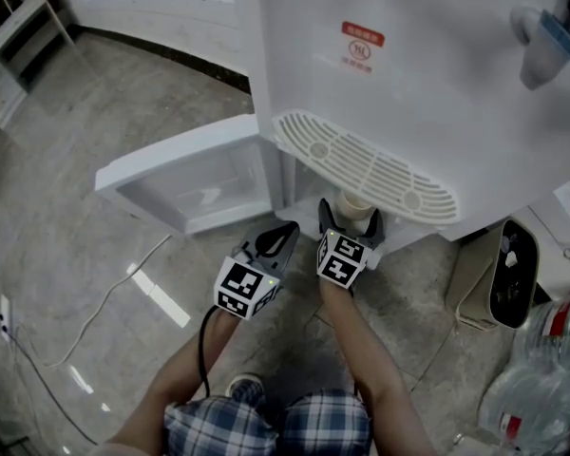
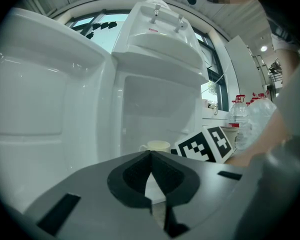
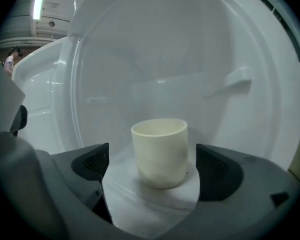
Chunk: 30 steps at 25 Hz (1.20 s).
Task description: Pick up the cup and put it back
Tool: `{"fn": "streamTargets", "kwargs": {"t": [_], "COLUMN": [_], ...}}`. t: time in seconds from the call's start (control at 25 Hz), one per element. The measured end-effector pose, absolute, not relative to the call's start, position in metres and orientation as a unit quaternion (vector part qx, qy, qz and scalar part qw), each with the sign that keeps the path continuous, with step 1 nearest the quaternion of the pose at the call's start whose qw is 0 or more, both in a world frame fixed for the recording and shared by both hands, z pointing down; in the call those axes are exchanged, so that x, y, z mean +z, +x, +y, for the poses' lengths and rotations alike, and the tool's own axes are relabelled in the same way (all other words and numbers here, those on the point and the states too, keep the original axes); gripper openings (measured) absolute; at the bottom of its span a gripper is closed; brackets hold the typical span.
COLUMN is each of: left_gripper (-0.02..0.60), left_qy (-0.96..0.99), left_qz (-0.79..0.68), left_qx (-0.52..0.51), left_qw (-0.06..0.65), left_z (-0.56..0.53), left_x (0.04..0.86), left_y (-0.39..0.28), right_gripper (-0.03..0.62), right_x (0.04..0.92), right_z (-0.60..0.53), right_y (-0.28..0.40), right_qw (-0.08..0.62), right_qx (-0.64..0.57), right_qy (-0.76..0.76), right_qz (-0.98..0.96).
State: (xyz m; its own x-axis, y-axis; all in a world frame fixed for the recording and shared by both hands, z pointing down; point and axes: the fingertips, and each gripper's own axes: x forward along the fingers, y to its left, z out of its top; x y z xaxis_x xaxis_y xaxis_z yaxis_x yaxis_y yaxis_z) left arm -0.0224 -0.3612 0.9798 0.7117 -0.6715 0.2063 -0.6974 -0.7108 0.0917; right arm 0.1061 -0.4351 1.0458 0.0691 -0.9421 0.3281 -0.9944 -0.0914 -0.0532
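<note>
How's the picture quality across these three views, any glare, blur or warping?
Head view: sharp, with bright glare streaks on the floor. Left gripper view: strong fisheye bending, dark corners, bright windows behind the dispenser. Right gripper view: fisheye too, soft even light, the cup in focus.

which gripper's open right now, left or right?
The right gripper: its jaws stand apart on either side of the cream cup, with gaps showing on both sides. The left gripper has its jaws together with nothing between them.
</note>
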Motion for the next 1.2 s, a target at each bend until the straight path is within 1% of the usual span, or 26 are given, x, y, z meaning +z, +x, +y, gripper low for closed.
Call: {"fn": "streamTargets", "kwargs": {"t": [0.2,0.28,0.32,0.4,0.52,0.72,0.88,1.2], "left_gripper": [0.025,0.025,0.025,0.025,0.025,0.025,0.025,0.025], "left_qy": [0.923,0.923,0.923,0.923,0.923,0.919,0.916,0.91], "left_qz": [-0.369,-0.369,-0.369,-0.368,-0.368,-0.377,-0.386,-0.401], "left_qx": [0.077,0.076,0.076,0.075,0.075,0.069,0.062,0.057], "left_qw": [0.082,0.082,0.082,0.082,0.083,0.089,0.089,0.093], "left_z": [-0.361,-0.36,-0.36,-0.359,-0.358,-0.359,-0.36,-0.358], "left_x": [0.979,0.979,0.979,0.979,0.98,0.979,0.976,0.974], "left_y": [-0.023,-0.023,-0.023,-0.022,-0.024,-0.028,-0.032,-0.04], "right_gripper": [0.551,0.533,0.517,0.461,0.401,0.4,0.4,0.4], "right_x": [1.052,1.055,1.056,1.057,1.057,1.055,1.04,0.982], "right_z": [-0.448,-0.452,-0.453,-0.456,-0.455,-0.445,-0.428,-0.366], "right_y": [0.119,0.119,0.119,0.118,0.119,0.11,0.095,0.065], "right_qw": [0.101,0.108,0.112,0.117,0.13,0.137,0.137,0.104], "right_qx": [0.16,0.165,0.167,0.168,0.163,0.162,0.139,0.117], "right_qy": [0.733,0.73,0.727,0.723,0.721,0.705,0.682,0.624], "right_qz": [-0.653,-0.654,-0.656,-0.659,-0.661,-0.677,-0.705,-0.766]}}
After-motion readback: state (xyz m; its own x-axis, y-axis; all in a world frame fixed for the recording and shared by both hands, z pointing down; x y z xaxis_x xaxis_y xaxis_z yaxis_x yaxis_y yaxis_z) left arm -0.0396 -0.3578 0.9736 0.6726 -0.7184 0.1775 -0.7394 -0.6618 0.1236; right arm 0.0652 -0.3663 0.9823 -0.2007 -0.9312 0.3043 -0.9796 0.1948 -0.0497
